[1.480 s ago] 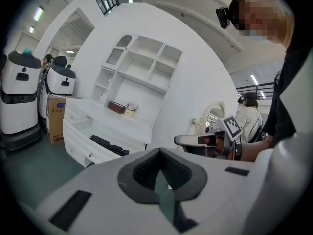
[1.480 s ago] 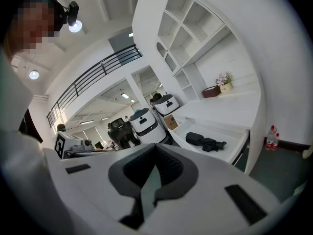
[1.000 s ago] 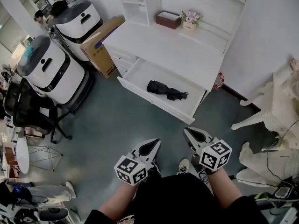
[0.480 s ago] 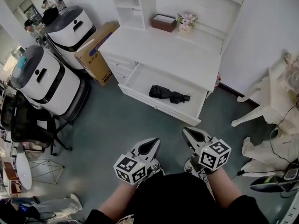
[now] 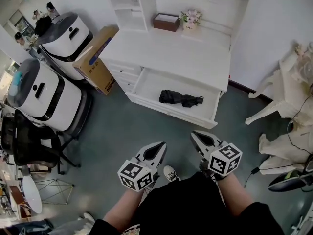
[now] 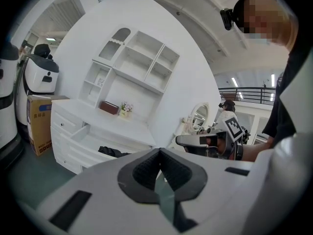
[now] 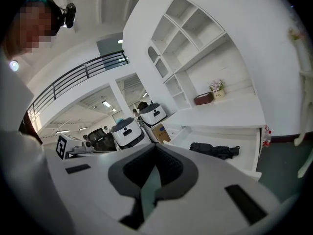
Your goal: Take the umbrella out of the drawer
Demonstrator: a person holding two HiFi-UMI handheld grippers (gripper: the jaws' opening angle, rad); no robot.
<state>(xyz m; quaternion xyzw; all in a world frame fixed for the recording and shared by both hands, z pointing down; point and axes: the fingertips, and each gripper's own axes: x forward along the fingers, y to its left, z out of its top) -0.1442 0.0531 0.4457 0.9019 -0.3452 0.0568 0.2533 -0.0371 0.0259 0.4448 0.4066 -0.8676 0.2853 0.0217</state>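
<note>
Umbrella [image 5: 181, 99] in drawer [image 5: 171, 112] looked light, soft over stiff core; grip mid-body. L gripper [image 5: 159, 148], R gripper [image 5: 195, 136]: jaws were pressed together, empty.

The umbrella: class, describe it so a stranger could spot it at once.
Find the large white desk with shelves. Its wide white drawer stands pulled open, and the folded black umbrella lies inside. It is the drawer's only content, dark against white.
</note>
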